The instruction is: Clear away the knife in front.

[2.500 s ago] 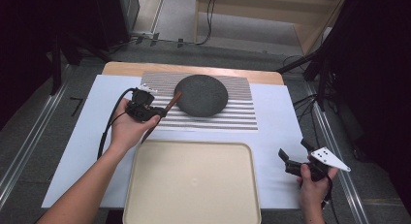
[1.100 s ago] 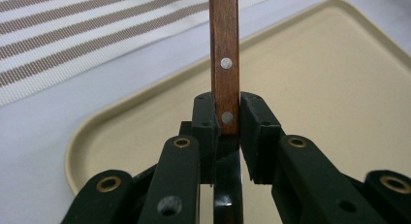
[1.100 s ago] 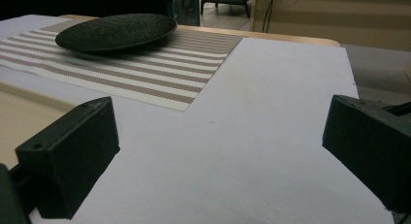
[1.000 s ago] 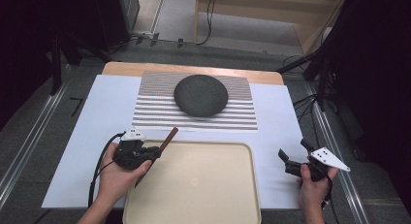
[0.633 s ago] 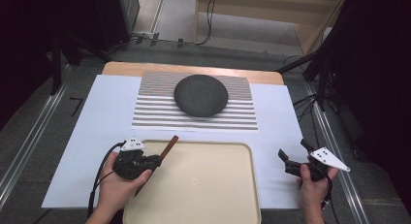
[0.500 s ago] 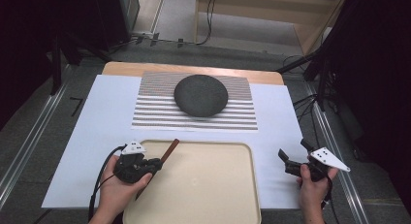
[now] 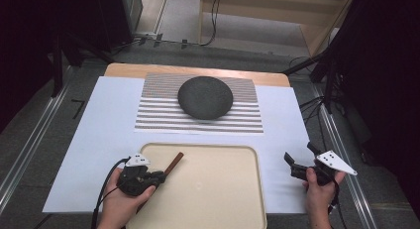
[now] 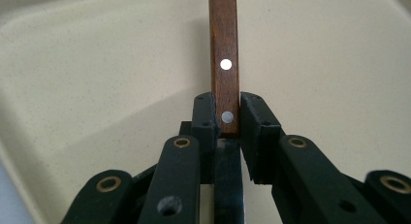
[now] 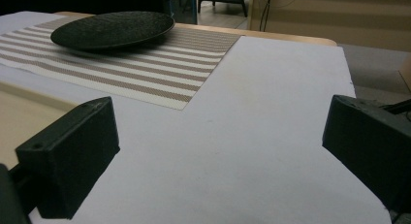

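A knife with a brown wooden handle (image 8: pixel 224 49) and two silver rivets is clamped in my left gripper (image 8: pixel 227 117), shut on the handle's lower end; the dark blade runs back between the jaws. In the high view the left gripper (image 7: pixel 157 177) sits low over the left rim of the beige tray (image 7: pixel 213 199), with the knife handle (image 7: pixel 174 162) pointing up-right across the tray's corner. My right gripper (image 7: pixel 297 164) rests on the white sheet right of the tray, open, with nothing between its fingers. The right gripper (image 9: pixel 220 146) looks along the sheet.
A dark round plate (image 7: pixel 205 97) lies on a striped placemat (image 7: pixel 153 117) at the back of the white sheet (image 7: pixel 99 140). The plate (image 9: pixel 112 27) and the tray's edge (image 9: pixel 19 112) appear in the right gripper view. Table edges drop off left and right.
My left gripper carried the knife from beside the plate back toward the person and down, ending over the tray's left rim. The right gripper stayed still.
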Demonstrator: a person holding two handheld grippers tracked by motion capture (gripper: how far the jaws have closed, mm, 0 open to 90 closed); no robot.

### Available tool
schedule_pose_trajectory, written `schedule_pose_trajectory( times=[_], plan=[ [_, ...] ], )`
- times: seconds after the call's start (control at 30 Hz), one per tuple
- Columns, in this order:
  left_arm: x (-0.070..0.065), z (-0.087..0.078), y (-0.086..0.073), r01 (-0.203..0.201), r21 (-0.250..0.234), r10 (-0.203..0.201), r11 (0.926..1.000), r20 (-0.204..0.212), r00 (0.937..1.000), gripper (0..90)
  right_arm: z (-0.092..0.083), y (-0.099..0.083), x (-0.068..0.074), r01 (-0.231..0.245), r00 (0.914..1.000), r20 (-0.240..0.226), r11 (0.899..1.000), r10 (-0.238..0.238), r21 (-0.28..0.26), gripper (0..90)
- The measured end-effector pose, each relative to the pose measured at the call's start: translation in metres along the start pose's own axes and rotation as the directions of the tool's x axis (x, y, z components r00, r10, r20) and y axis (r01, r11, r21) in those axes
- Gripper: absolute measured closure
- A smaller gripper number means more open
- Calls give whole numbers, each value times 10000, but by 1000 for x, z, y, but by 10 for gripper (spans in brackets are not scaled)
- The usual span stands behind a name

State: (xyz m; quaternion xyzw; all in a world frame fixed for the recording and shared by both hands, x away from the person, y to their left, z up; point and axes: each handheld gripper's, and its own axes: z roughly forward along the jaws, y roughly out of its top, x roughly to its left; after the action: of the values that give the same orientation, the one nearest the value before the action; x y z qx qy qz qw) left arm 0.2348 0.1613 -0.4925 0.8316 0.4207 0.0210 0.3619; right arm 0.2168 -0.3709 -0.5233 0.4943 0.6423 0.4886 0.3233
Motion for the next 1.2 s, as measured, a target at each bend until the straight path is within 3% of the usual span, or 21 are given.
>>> schedule_pose_trajectory(
  times=[0.2, 0.4, 0.5, 0.6, 0.67, 0.73, 0.83, 0.9, 0.97, 1.03, 1.2],
  plan=[
    [3, 0, -1, 61, 171, -55, 9998, -384, 9992, 770, 1, 0, 1, 139, 9998, 113, 9999, -140, 85, 0],
    [9, -3, -3, 221, -90, -226, 9997, -545, 9983, 760, 2, 0, 2, 150, 9997, 167, 9998, -153, 142, 0],
    [11, -5, -3, 318, -436, -350, 9985, -747, 9966, 651, 2, 0, 2, 186, 9997, 158, 9997, -188, 148, 0],
    [7, -10, 4, 257, -1063, -288, 9940, -275, 9992, 678, 2, 0, 2, 206, 9997, 152, 9997, -209, 159, 0],
    [-1, -9, 12, -310, -1183, 331, 9925, 155, 9993, 799, 3, 1, 2, 231, 9996, 168, 9996, -234, 181, 0],
    [-9, 1, 18, -1000, -727, 1013, 9923, 148, 9947, 895, 3, 1, 3, 226, 9996, 190, 9995, -230, 209, 0],
    [-14, 17, 20, -1466, 136, 1468, 9891, -197, 9890, 899, 3, 1, 2, 229, 9996, 170, 9996, -232, 174, 0],
    [-11, 23, 17, -1370, 447, 1384, 9896, -293, 9899, 900, 2, 0, 2, 218, 9996, 150, 9996, -220, 159, 0],
    [-8, 22, 17, -1200, 403, 1211, 9920, -259, 9923, 900, 2, 0, 2, 230, 9997, 126, 9996, -232, 147, 0],
    [-7, 19, 17, -1370, 533, 1401, 9891, -582, 9884, 900, 2, 0, 2, 223, 9997, 125, 9996, -225, 149, 0],
    [4, 11, 12, -1100, 432, 1120, 9930, -457, 9927, 900, 2, 0, 2, 197, 9997, 154, 9997, -199, 150, 0]
  ],
)
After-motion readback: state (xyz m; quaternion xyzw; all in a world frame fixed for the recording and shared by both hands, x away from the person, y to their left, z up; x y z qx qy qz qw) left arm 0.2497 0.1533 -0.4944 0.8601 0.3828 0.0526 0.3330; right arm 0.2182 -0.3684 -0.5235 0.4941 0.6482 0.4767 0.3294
